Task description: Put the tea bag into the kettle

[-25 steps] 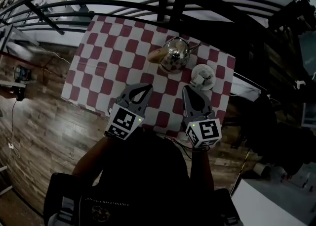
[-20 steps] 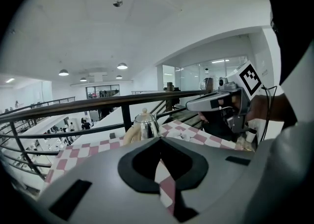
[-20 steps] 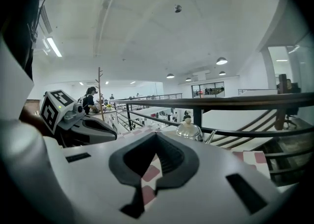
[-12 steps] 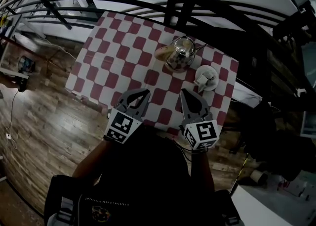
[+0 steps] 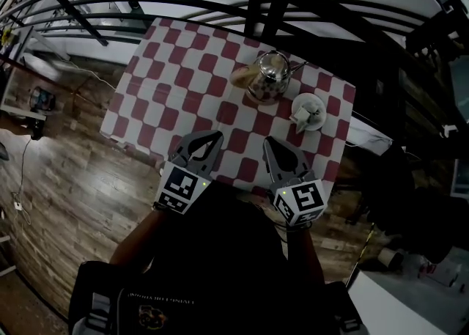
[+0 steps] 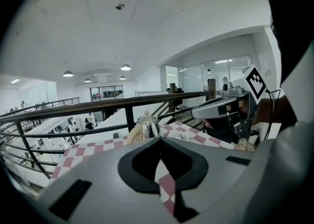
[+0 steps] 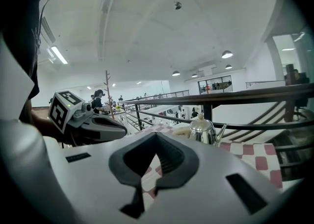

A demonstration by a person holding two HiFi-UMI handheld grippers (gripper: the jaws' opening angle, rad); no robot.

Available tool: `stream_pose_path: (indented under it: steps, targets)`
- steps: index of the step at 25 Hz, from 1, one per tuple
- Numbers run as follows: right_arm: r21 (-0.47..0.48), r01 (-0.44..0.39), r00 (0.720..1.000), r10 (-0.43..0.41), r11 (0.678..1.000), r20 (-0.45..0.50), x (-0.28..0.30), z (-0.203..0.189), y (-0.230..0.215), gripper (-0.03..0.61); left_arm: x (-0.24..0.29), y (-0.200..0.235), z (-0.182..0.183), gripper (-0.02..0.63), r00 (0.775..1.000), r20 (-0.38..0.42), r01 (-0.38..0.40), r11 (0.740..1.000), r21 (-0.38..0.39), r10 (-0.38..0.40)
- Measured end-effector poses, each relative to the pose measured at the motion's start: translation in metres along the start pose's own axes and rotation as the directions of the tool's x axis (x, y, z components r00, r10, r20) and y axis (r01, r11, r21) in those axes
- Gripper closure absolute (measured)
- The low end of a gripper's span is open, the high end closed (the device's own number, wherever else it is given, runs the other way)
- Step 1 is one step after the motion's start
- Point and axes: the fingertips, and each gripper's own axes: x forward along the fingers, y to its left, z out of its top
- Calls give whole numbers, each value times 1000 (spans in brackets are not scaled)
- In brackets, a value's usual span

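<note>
Two grippers, both mine, hover over the near edge of the checked surface (image 5: 183,84). My left gripper (image 5: 215,136) has its jaws pressed together with nothing in them, and my right gripper (image 5: 269,142) is the same, closed and empty. Up ahead stands the shiny kettle (image 5: 270,75), lid on. Just to its right a small white dish (image 5: 295,120) carries the tea bag (image 5: 308,111), well apart from both grippers
</note>
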Motion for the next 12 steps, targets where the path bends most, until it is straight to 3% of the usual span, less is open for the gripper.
stream_pose_path:
  steps: [12]
  targets:
    - [49, 33, 999, -33, 998, -9, -10, -1, 25, 566, -18, -10, -11, 607, 996, -8, 91, 996, -10, -91]
